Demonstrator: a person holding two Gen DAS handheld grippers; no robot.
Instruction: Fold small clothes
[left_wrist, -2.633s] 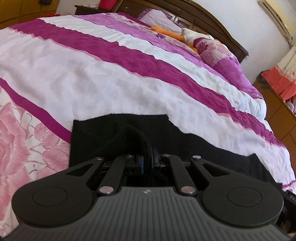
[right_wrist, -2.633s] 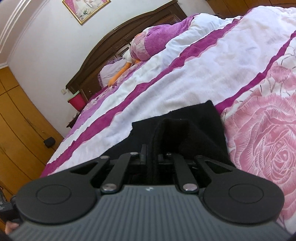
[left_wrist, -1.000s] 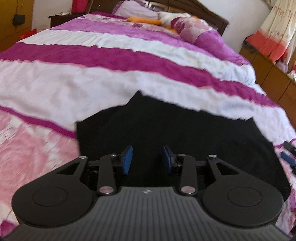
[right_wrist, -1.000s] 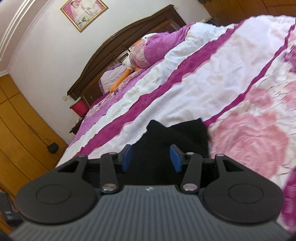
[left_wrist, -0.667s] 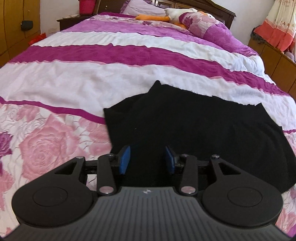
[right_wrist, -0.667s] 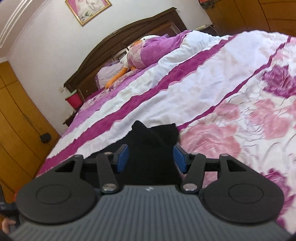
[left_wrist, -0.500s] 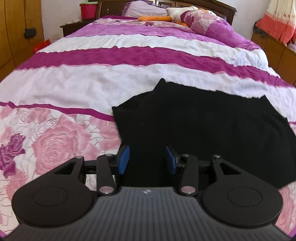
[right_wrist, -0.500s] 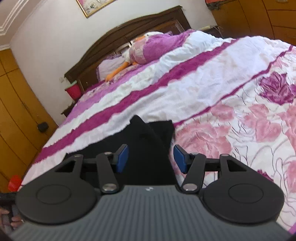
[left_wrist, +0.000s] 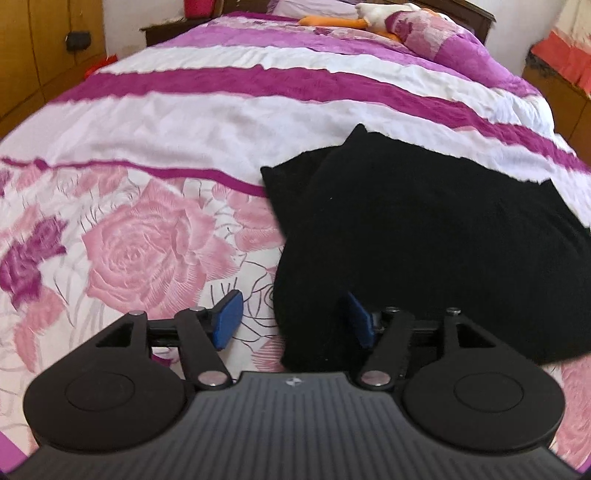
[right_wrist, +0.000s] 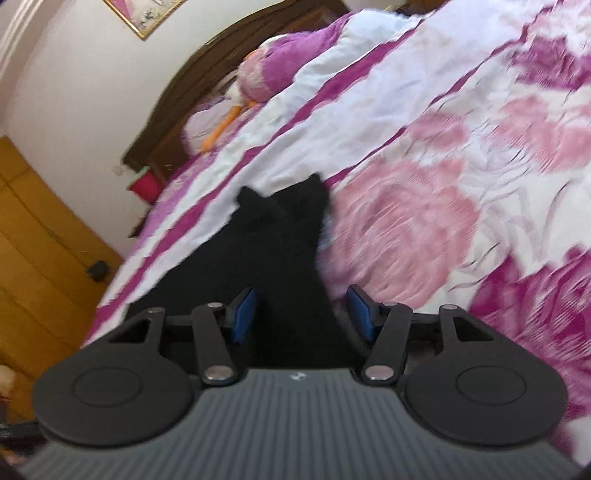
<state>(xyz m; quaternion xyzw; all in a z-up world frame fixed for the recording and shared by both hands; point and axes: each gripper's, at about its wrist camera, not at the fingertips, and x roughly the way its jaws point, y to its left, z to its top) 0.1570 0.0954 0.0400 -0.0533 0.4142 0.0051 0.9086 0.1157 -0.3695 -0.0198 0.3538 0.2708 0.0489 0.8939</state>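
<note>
Garment (left_wrist: 424, 229) black, flat on bedspread (left_wrist: 155, 236) | left tongs (left_wrist: 291, 321) just widening, spread | right tongs (right_wrist: 301, 314) spread

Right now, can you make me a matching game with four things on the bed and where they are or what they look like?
Things:
1. black cloth
2. left gripper
3. duck toy
4. bedspread

Descriptions:
A. far end, by the headboard
B. pink roses and purple stripes
C. lying flat, partly folded
D. jaws open, blue pads apart

Pairs: 1-C, 2-D, 3-A, 4-B
</note>
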